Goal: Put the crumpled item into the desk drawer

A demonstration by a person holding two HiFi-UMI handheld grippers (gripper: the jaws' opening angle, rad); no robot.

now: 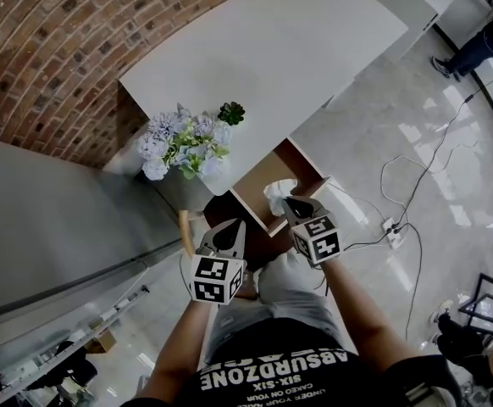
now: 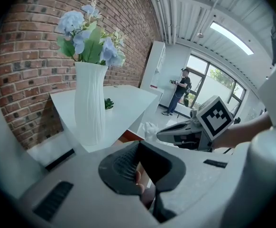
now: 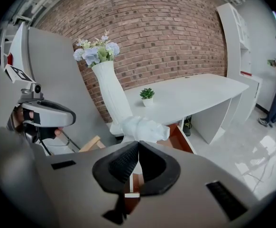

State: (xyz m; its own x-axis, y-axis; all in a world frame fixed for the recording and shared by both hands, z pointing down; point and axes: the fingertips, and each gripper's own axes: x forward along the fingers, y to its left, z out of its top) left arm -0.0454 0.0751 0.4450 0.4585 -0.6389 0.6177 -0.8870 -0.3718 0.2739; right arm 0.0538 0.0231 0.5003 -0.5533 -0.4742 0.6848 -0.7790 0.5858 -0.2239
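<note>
Right tool (image 1: 296, 203) is clamped tight, jaws together on the crumpled item (image 1: 277, 195), a white wad pinched right at the tips. In the right gripper view the wad (image 3: 145, 127) bulges out just past the closed pads. It hangs over the open drawer (image 1: 263, 175), whose brown wooden inside shows below the edge of the white surface (image 1: 289, 41). The wad is not lying in the drawer, it is in the air in the grip.

Left tool (image 1: 229, 229) sits just beside the right one, nearer the person's body. Its own view shows the 2 jaws meeting at the tips with nothing between them.

Up on the surface, a tall white vase (image 2: 90, 103) with pale blue flowers (image 1: 183, 147) stands close to the drawer corner. A small green plant (image 1: 231, 113) sits a little further along, and the brick wall (image 3: 166, 32) runs behind
</note>
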